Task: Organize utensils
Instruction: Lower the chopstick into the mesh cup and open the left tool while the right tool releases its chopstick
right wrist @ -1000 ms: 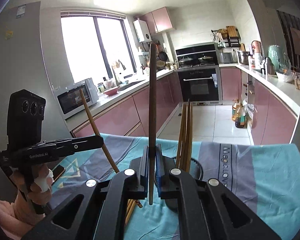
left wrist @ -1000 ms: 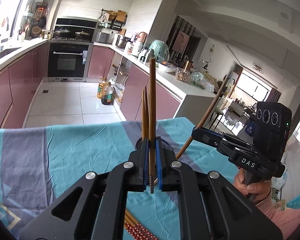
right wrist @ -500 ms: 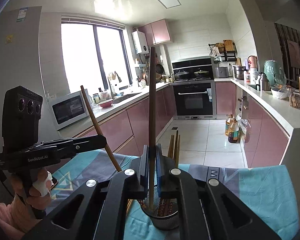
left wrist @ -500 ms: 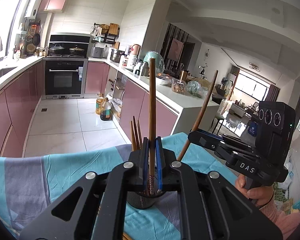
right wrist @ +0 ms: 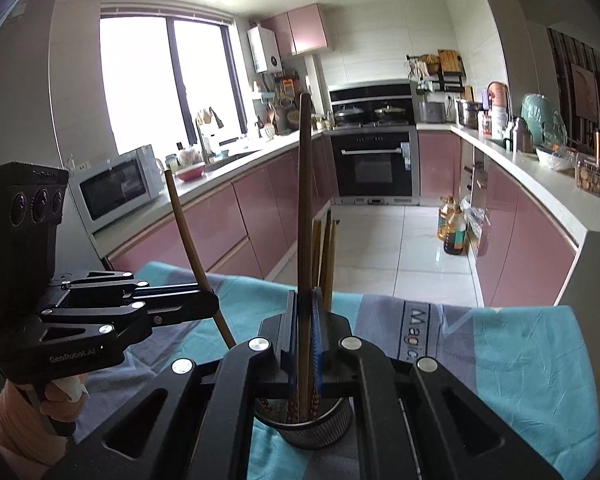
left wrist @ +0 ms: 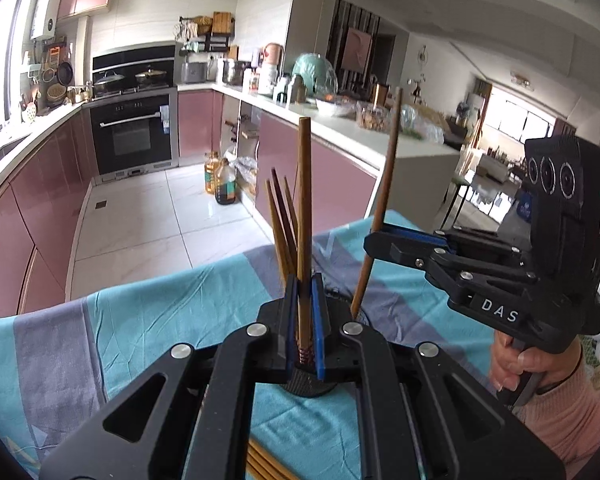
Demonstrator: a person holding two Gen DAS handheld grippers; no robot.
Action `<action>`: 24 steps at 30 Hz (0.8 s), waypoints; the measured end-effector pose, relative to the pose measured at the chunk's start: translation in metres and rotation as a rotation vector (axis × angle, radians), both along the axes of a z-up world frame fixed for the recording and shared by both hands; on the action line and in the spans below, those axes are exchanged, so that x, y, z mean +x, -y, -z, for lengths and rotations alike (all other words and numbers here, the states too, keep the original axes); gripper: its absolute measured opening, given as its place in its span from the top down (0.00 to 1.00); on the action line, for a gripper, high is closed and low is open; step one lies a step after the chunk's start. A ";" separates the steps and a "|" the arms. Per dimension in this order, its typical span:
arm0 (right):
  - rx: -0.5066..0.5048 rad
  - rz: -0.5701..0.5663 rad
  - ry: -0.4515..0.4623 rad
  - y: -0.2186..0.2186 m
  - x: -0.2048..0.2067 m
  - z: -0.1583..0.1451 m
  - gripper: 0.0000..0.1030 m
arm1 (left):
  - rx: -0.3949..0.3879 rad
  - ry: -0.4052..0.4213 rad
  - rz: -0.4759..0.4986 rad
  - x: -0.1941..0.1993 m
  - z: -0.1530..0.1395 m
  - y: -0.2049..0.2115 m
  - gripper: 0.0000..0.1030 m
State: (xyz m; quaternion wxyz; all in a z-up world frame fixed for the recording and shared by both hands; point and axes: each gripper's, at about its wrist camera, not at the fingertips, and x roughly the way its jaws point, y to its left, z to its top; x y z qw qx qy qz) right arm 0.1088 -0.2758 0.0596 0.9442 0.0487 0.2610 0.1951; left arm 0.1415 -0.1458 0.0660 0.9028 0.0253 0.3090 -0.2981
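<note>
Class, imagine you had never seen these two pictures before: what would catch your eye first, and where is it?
First, the two chopsticks standing upright: one clamped in the left gripper, another in the right gripper. Both are poised over the dark mesh holder on the turquoise tablecloth, where several chopsticks already stand.

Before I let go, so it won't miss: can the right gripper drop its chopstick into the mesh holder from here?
Probably yes. The right gripper holds its chopstick upright right above the mesh holder, whose mouth shows free room beside the chopsticks already inside.
</note>
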 end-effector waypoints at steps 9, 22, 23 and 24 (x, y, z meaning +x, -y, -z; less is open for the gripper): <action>-0.033 -0.002 -0.101 -0.008 0.014 0.026 0.94 | 0.061 -0.069 0.010 0.017 0.025 0.009 0.93; -0.044 0.014 -0.145 -0.016 0.028 0.035 0.94 | 0.061 -0.121 -0.004 0.045 0.037 0.012 0.92; -0.042 0.014 -0.146 -0.015 0.031 0.034 0.93 | 0.060 -0.124 -0.006 0.046 0.039 0.011 0.92; -0.038 0.013 -0.148 -0.015 0.031 0.035 0.93 | 0.057 -0.130 -0.008 0.047 0.040 0.011 0.92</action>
